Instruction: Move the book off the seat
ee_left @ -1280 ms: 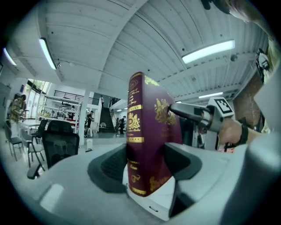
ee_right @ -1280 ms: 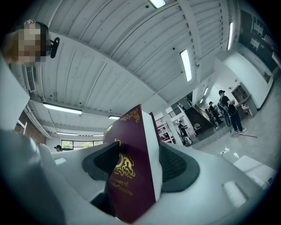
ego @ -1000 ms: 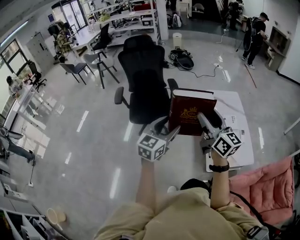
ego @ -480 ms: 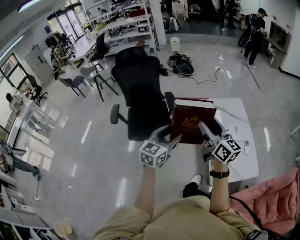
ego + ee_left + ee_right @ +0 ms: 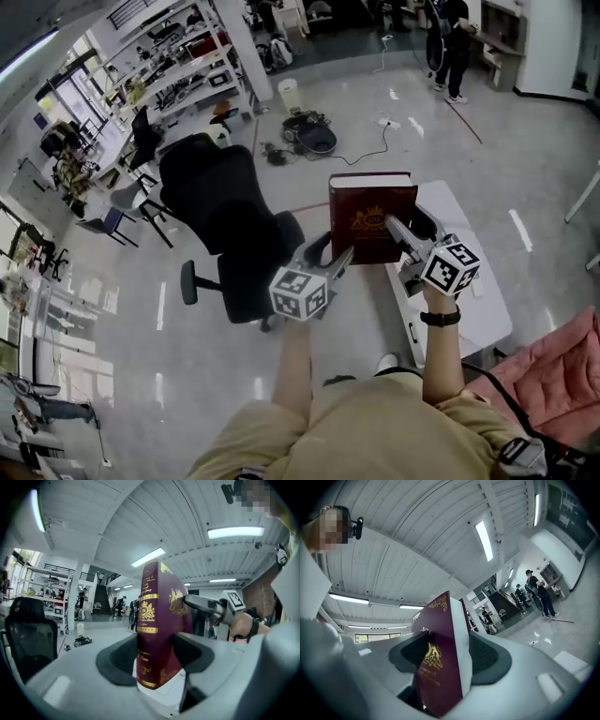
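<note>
Two grippers are sharing one load right now: I'm watching the book (image 5: pixel 372 217), a thick dark-red hardback with gold print, hanging in the air between them. It's standing upright in the head view, with its front cover facing the camera and the page block showing along the top edge.

The left gripper (image 5: pixel 336 251) is biting on the lower left corner, on the spine side. Its jaws are closing in on the book, and in the left gripper view the spine is sitting right between the pads. The right gripper (image 5: pixel 405 225) is pinching the lower right part. In the right gripper view the cover and the white page edge are filling the gap between the jaws, with the pads pressing on both sides.

The book is sitting well clear of the black office chair (image 5: pixel 220 216), off to its right, touching neither the seat nor an armrest. From the head camera it's lining up over the near left end of the low white table (image 5: pixel 469 309), but I'm not able to tell how high above it it's floating. Something pink and padded (image 5: pixel 553 375) is lying at the far right beside the table. One person (image 5: pixel 457 42) is standing far off at the top right.
</note>
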`<state>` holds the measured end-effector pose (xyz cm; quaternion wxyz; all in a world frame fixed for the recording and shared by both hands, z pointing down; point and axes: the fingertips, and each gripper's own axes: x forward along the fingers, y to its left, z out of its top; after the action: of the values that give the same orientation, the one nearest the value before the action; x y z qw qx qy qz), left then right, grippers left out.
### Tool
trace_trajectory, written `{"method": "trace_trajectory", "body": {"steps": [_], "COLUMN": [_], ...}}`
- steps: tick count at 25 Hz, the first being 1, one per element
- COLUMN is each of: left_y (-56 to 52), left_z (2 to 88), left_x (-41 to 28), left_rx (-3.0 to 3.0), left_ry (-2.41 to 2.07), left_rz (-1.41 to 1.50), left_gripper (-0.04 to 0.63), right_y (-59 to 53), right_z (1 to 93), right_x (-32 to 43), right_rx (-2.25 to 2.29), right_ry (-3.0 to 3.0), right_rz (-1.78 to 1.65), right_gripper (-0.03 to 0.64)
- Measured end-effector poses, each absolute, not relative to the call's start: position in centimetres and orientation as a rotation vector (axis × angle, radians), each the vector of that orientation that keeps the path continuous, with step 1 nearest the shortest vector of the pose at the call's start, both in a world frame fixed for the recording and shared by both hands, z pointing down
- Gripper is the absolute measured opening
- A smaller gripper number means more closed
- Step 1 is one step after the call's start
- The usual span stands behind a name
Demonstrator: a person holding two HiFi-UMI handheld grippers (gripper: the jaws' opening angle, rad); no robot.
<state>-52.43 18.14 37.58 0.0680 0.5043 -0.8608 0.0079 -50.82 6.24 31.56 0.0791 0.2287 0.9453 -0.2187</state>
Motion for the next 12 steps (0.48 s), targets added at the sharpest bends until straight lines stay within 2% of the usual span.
{"method": "trace_trajectory", "body": {"steps": [12], "left_y": [1.4], "left_z": [43.2], "left_x": [-60.4], "left_rx": [1.833], "left_ry": [-2.26], "left_rz": [0.038], "left_gripper": [0.236], "right_y": [-9.9], "right_z": [37.6], "right_x": [-55.8], "right_rx": [0.194], "right_ry": [2.903], "right_rz": [-0.755], "right_gripper": [0.264]}}
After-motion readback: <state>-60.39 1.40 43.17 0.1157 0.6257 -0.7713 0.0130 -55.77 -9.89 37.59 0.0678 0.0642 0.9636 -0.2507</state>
